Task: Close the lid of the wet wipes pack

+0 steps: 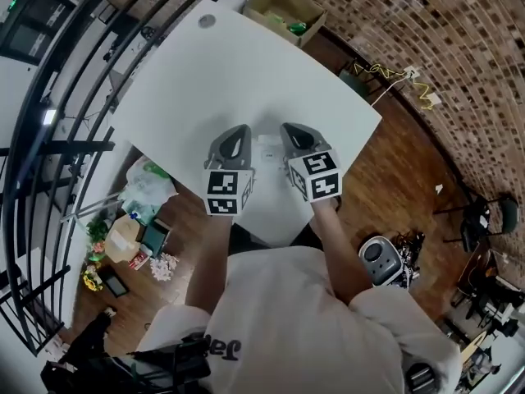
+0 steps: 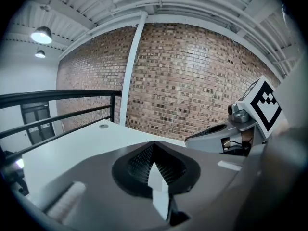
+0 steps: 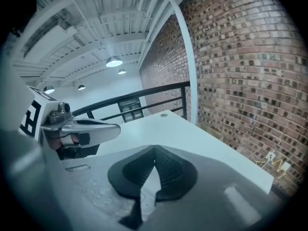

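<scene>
The wet wipes pack (image 1: pixel 269 148) shows only in the head view, as a small white packet on the white table (image 1: pixel 246 72) near its front edge. Its lid is too small to make out. My left gripper (image 1: pixel 240 130) sits just left of the pack and my right gripper (image 1: pixel 293 129) just right of it, neither touching it. In the left gripper view the left gripper (image 2: pixel 154 146) has its dark pads meeting at the tips, shut on nothing. The right gripper (image 3: pixel 154 151) is likewise shut with nothing in it. Each gripper view shows the other gripper alongside.
An open cardboard box (image 1: pixel 285 11) with a green item stands beyond the table's far corner. A round grommet (image 1: pixel 207 21) sits in the tabletop near the far edge. A black railing (image 1: pixel 74 97) runs along the left, a brick wall (image 1: pixel 426 48) along the right. Bags and clutter (image 1: pixel 135 228) lie on the floor.
</scene>
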`<state>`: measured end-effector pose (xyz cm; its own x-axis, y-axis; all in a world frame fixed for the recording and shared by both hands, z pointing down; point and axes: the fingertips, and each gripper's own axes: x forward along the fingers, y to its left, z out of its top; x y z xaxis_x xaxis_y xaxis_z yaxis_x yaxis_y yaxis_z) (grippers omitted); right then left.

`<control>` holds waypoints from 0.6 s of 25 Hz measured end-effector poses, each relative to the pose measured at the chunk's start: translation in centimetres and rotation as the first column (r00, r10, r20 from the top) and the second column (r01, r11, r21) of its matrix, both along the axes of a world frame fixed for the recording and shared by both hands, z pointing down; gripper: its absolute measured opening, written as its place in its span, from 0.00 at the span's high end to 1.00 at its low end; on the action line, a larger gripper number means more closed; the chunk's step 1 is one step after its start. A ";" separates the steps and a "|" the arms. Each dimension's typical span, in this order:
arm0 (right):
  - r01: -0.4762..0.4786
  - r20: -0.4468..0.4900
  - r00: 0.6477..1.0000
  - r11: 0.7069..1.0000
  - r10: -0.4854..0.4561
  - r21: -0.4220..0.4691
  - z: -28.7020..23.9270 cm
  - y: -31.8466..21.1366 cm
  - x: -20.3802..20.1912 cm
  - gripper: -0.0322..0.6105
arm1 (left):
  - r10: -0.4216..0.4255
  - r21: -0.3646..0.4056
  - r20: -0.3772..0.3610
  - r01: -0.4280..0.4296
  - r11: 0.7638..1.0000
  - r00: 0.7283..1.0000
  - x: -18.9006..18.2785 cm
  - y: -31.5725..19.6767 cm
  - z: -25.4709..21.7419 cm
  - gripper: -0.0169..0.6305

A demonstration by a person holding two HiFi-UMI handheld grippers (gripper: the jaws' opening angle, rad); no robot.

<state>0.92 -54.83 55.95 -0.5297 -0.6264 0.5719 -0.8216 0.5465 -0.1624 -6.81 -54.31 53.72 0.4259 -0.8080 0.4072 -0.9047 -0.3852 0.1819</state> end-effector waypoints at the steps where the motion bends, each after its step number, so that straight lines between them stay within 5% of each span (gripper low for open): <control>1: 0.010 0.001 1.000 1.000 -0.010 -0.013 0.5 -0.2 -0.1 0.97 | -0.002 -0.006 0.001 0.002 1.000 1.000 0.1 -0.2 0.4 0.95; 15: 0.047 -0.061 0.997 0.990 -0.055 -0.130 5.1 0.0 -1.4 0.97 | -0.011 -0.068 0.009 0.012 0.998 1.000 -0.4 0.7 3.0 0.95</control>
